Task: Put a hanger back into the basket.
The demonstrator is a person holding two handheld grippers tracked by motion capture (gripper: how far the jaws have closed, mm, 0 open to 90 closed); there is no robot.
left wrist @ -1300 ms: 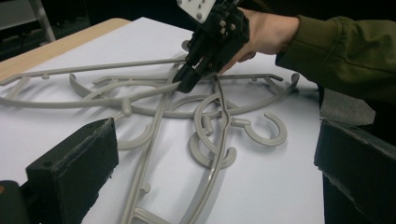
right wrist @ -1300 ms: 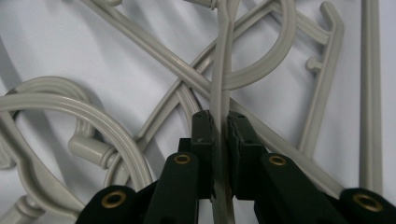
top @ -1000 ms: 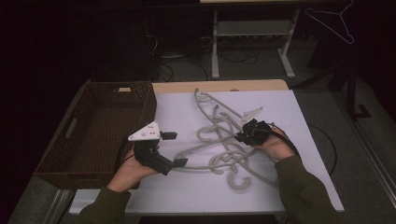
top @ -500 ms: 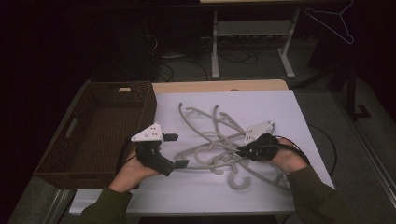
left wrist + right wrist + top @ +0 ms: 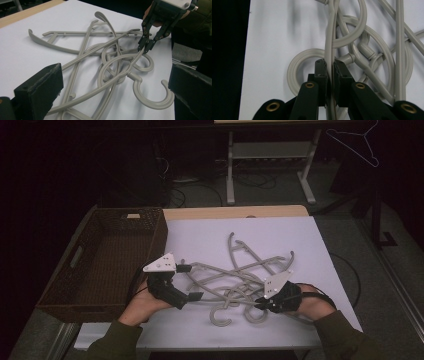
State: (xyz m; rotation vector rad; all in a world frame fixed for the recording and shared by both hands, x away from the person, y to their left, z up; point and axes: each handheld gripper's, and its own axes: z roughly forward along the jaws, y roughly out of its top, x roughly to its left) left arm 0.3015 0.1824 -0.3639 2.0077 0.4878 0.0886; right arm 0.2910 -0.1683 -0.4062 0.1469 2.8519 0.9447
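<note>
A: What is changing?
B: The right gripper [image 5: 261, 304], clamping a hanger [image 5: 329, 47], is dragging the tangled pile nearer across the counter [image 5: 200, 235]; the left gripper [image 5: 192, 282] is waiting open.

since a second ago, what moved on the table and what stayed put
The right tongs, shut on a grey hanger, have moved toward the person's edge of the table, dragging the tangled hangers with them; the pile now lies nearer and flatter on the white sheet. The left tongs stayed in place, open and holding nothing. The wicker basket has not shifted.
</note>
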